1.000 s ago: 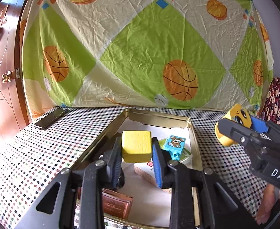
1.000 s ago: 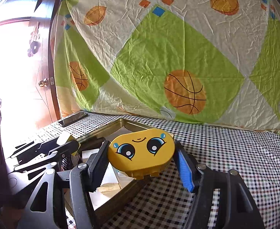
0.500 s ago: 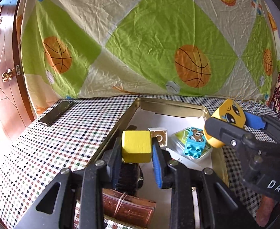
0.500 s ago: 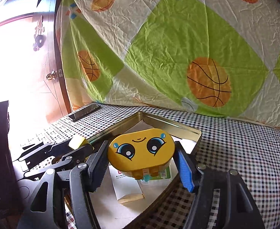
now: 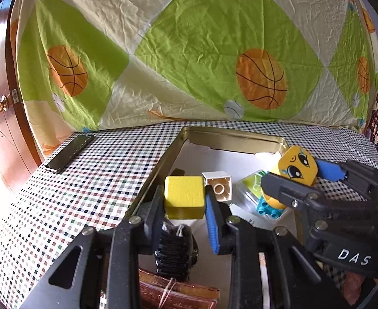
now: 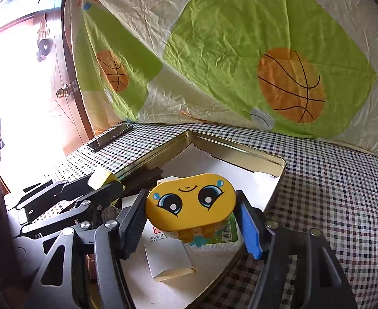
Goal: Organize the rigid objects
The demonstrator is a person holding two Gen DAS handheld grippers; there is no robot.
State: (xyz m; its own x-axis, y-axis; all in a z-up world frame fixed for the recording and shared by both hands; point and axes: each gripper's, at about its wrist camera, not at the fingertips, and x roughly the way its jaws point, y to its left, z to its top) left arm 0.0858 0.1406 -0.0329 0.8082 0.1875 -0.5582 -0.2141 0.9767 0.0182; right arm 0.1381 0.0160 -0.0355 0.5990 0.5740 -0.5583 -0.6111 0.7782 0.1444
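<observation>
Both grippers have advanced over the tin (image 5: pixel 230 137); left gripper (image 5: pixel 185 200) clenched on yellow cube (image 5: pixel 184 197), lower centre; right gripper (image 6: pixel 190 207) grasps the face block (image 6: pixel 191 202), directly above tin's floor.

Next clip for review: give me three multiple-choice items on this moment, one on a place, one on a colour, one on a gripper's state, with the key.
1. Where does the flat black phone lie?
A. in the tin
B. on the checked tablecloth, left of the gold metal tin
C. in a gripper

2. What colour is the cube in the left gripper?
A. yellow
B. red
C. white

3. What is the right gripper doing?
A. open, holding nothing
B. shut on the tin's rim
C. shut on the yellow oval block with a cartoon face

Key: 1 B, the phone rests on cloth outside the tin; 2 A, its faces are plain yellow; 3 C, both pads press the block's ends.
</observation>
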